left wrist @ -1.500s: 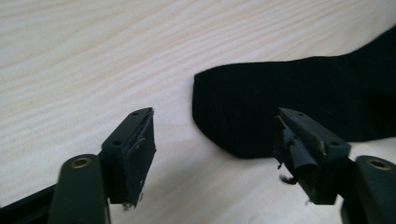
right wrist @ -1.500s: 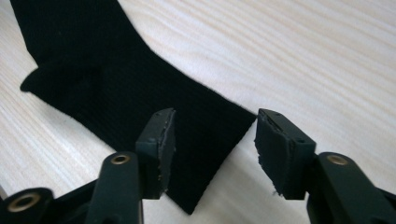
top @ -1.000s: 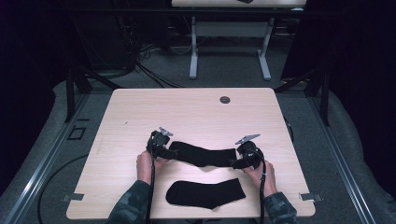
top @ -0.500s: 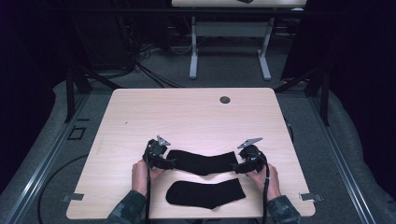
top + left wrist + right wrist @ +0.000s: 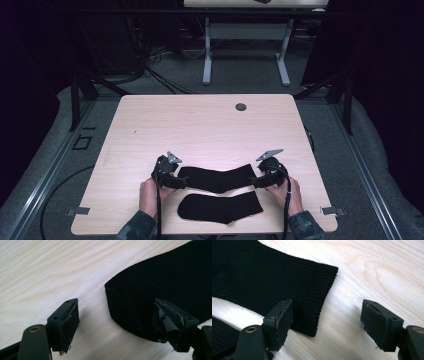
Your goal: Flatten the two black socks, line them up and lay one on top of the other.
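1. Two black socks lie flat on the light wooden table (image 5: 200, 125), toward its 6 o'clock edge – one above the other in the high view.
2. The upper sock (image 5: 216, 178) stretches between the two grippers; its rounded toe end points to 9 o'clock and its ribbed cuff to 3 o'clock.
3. The lower sock (image 5: 220, 207) rests just beside it at 6 o'clock, the two apart by a thin strip of wood.
4. The left gripper (image 5: 176, 181) sits at the toe end. In the left gripper view its jaws stand apart, the gripper (image 5: 116, 323) low over the table: one jaw over bare wood, the other over the dark fabric of the sock (image 5: 160, 287), neither pressing on it.
5. The right gripper (image 5: 256, 181) sits at the cuff. In the right gripper view its jaws are also spread – the cuff edge of the sock (image 5: 274, 280) lies between them, unclamped, at the gripper (image 5: 327, 320).
6. A small dark round grommet (image 5: 241, 107) sits near the table's 12 o'clock edge, well apart from the socks.
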`<act>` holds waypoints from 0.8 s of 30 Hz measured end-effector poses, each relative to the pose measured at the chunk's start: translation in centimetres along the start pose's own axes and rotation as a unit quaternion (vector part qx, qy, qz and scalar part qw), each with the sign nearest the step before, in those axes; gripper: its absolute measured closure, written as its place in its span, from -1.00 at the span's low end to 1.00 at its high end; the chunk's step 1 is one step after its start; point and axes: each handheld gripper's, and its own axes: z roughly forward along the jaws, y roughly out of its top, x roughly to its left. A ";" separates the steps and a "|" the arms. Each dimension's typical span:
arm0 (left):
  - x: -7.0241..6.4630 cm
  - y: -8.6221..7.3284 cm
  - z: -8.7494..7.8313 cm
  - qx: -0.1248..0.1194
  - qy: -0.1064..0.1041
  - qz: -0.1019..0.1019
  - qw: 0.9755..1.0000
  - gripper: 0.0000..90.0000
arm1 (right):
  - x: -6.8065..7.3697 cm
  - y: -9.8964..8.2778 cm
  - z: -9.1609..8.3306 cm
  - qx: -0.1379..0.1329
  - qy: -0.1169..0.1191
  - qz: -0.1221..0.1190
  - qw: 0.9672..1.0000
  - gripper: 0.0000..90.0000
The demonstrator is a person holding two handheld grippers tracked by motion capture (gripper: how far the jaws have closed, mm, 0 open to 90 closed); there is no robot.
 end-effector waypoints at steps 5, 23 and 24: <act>-0.1 -0.3 -0.3 0.002 -0.001 0.003 1.000 -0.51 | 0.1 -0.2 -0.1 -0.001 -0.001 -0.003 1.000 -0.43; -0.7 -0.5 -0.3 -0.002 -0.005 0.010 1.000 -0.66 | -0.5 0.0 0.1 0.002 -0.001 0.001 1.000 -0.55; -0.7 -0.4 -0.4 -0.004 -0.004 0.011 1.000 -0.68 | -0.5 0.0 0.1 0.002 0.001 0.003 1.000 -0.58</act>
